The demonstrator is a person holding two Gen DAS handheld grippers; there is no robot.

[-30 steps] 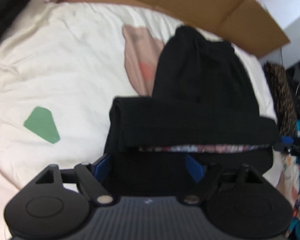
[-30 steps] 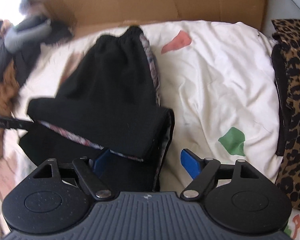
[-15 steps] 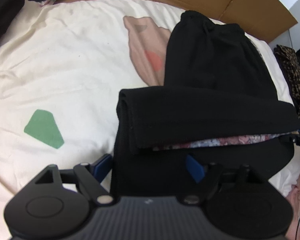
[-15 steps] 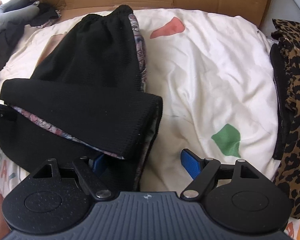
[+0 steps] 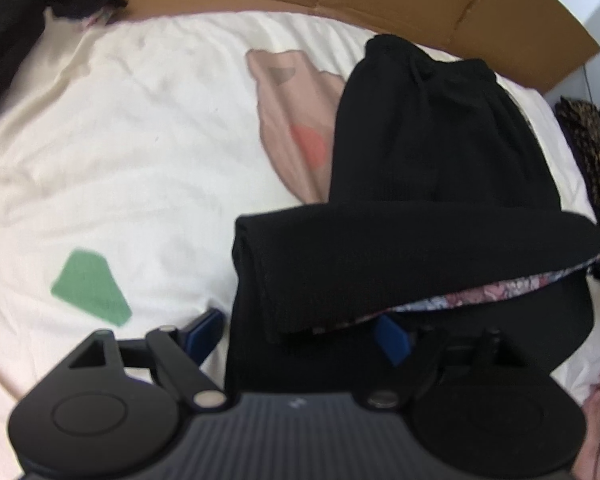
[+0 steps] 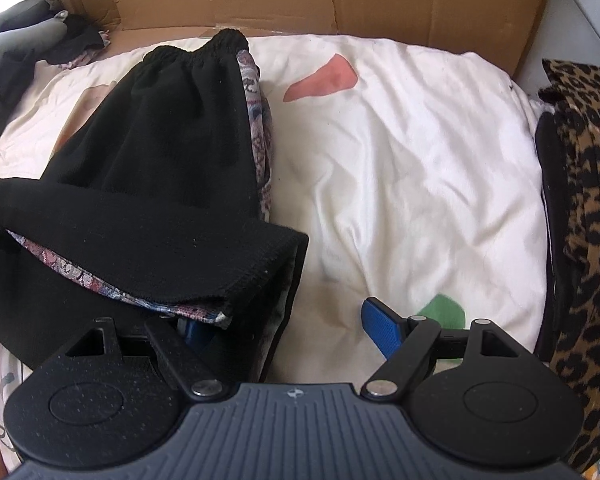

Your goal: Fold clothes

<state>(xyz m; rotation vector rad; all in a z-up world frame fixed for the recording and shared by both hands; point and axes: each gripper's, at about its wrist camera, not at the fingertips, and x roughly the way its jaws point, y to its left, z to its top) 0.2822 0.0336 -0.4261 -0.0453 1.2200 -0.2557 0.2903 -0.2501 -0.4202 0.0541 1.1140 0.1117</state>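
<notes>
Black knit trousers with floral side stripe [image 6: 168, 152] on cream patterned bedsheet [image 6: 412, 152], lower half doubled over, left gripper [image 5: 300, 330] spread wide astride the folded hem, right gripper [image 6: 284, 330] spread too — its left finger hidden under cloth, leopard-print garment [image 6: 588, 208] cut off at frame edge.

- Your left gripper [image 5: 300, 330]: black linkage arms, blue pads [image 5: 392, 338], silver pivot screws, ribbed grey housing with round black caps.
- Your right gripper [image 6: 288, 326] matches (small crosshair mark on its housing), speckled black caps.
</notes>
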